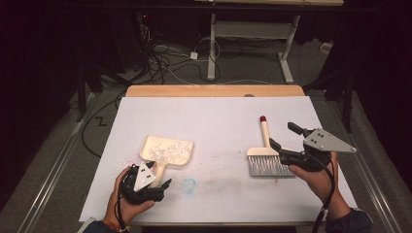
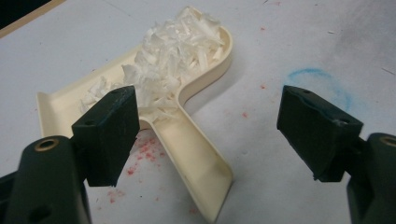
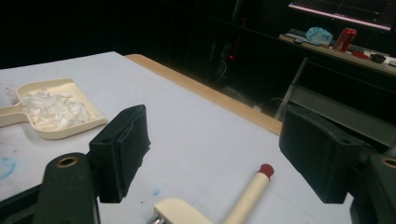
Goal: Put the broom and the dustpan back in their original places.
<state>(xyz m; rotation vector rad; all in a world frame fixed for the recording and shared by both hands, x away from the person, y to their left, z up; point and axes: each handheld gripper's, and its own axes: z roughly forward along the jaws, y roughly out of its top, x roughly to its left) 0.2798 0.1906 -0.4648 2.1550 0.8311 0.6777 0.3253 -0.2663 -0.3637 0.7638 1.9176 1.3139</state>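
Left claw (image 2: 205, 126) gapes wide, empty, over dustpan (image 2: 187, 140) handle: light, rigid plastic, loose shreds (image 2: 173, 51); grip handle, keep level. Right claw (image 3: 212, 154) wide above brush (image 3: 247, 191).

1. Overhead light is brightening the white surface (image 1: 214, 121) while the room beyond is staying dark.
2. Soft shadows are falling beneath the brush (image 1: 266, 158).
3. Near fingers (image 2: 109, 130) are looking slightly soft.

brush (image 3: 219, 200) bristles cut off by bottom edge
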